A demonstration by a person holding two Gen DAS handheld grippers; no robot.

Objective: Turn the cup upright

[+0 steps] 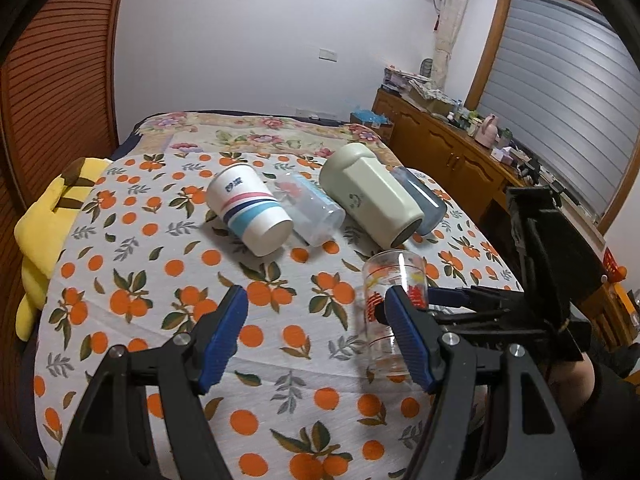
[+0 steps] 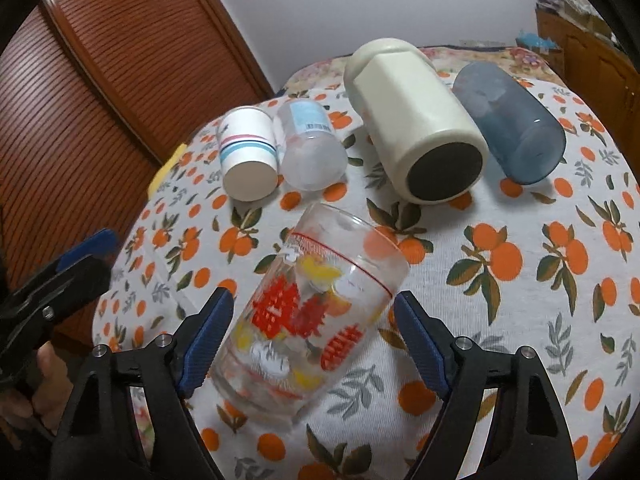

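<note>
In the left wrist view, the left claw [image 1: 316, 334] is hovering spread wide over the orange-print cloth [image 1: 280, 360], pinching nothing. The printed glass [image 1: 390, 300] is sitting just past its right finger, near the right claw [image 1: 436, 300], whose grip cannot be judged from here. Behind, a striped paper cup [image 1: 250, 210], a clear plastic cup [image 1: 312, 210], a cream mug [image 1: 372, 194] and a blue cup [image 1: 424, 204] are lying on their sides in a row. In the right wrist view, the right claw [image 2: 314, 334] is spread, with the glass [image 2: 312, 312] tilting between its fingers, wide end up and away; neither blue pad is clearly touching it. The left claw [image 2: 80, 256] is showing at the left edge.
</note>
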